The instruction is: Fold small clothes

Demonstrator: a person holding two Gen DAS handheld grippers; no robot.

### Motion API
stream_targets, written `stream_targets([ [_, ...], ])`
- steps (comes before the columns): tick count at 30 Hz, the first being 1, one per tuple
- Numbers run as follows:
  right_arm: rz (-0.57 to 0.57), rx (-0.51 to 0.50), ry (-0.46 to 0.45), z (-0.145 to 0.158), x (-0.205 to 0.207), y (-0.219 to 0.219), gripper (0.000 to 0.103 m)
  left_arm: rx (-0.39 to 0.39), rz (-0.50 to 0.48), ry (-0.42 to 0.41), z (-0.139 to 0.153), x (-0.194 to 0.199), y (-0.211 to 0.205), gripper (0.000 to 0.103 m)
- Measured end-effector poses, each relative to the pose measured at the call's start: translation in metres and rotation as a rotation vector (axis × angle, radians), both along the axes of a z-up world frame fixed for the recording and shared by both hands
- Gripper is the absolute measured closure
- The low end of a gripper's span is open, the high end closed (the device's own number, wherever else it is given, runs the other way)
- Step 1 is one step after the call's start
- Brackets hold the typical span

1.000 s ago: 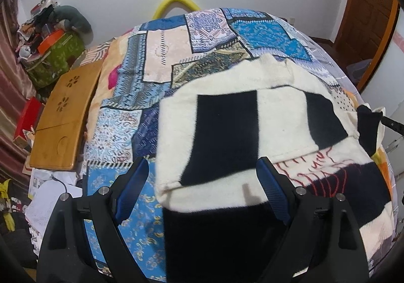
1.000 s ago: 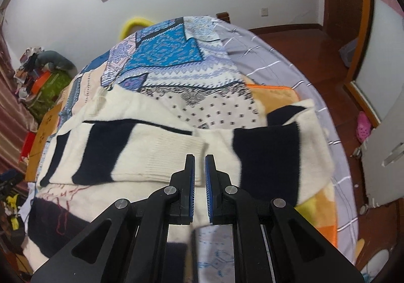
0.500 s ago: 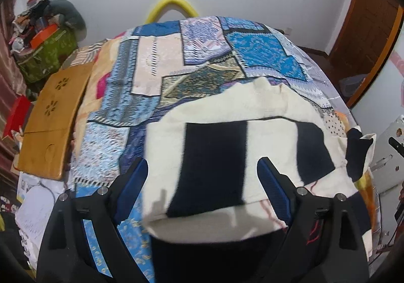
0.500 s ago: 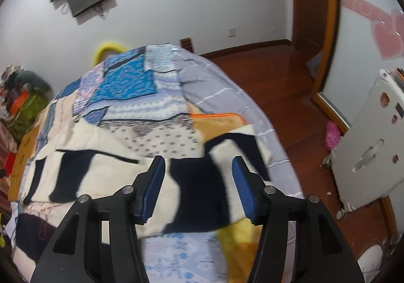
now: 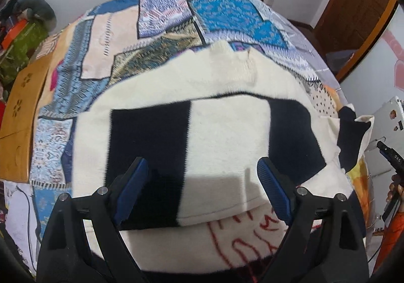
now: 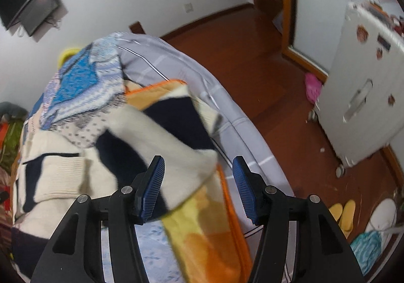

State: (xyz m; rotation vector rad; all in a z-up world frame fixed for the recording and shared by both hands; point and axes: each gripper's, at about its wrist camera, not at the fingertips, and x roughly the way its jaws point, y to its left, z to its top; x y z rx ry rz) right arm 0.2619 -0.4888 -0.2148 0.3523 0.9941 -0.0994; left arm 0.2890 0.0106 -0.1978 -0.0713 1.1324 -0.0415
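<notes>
A cream sweater (image 5: pixel 227 131) with black blocks and red stitching lies flat on the patchwork quilt (image 5: pixel 222 10). One sleeve is folded across its chest. My left gripper (image 5: pixel 202 163) hovers open just above that folded sleeve, with its blue pads (image 5: pixel 131 182) apart and nothing pinched. In the right wrist view, the other sleeve (image 6: pixel 164 146) stretches towards the bed's right edge. My right gripper (image 6: pixel 198 159) stands open, and the sleeve's cream cuff (image 6: pixel 202 166) lies below the gap between its pads, untouched.
An orange-edged blanket (image 6: pixel 209 232) lies under the sleeve near the grey sheet's edge (image 6: pixel 227 116). A wooden lap table (image 5: pixel 22 106) sits left of the bed. On the wood floor to the right are a white cabinet (image 6: pixel 366 96) and yellow slippers (image 6: pixel 343 212).
My right gripper went from shut to open and swung right, from the folded sleeve to the outstretched one. My left gripper, still open, moved right and lower over the sweater.
</notes>
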Motion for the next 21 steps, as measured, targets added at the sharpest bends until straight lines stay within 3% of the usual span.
stream_targets([
  [7,-0.043,0.097,0.075,-0.039,0.014,-0.012,0.051,0.042,-0.017,0.042,-0.021,0.007,-0.011,0.015],
  [14,-0.006,0.138,0.084,-0.054,0.024,0.003,0.051,0.059,-0.030,0.074,-0.035,0.011,-0.019,0.015],
  [21,-0.001,0.108,0.056,-0.054,0.029,0.008,0.068,0.071,-0.040,0.067,-0.035,0.008,-0.022,0.015],
])
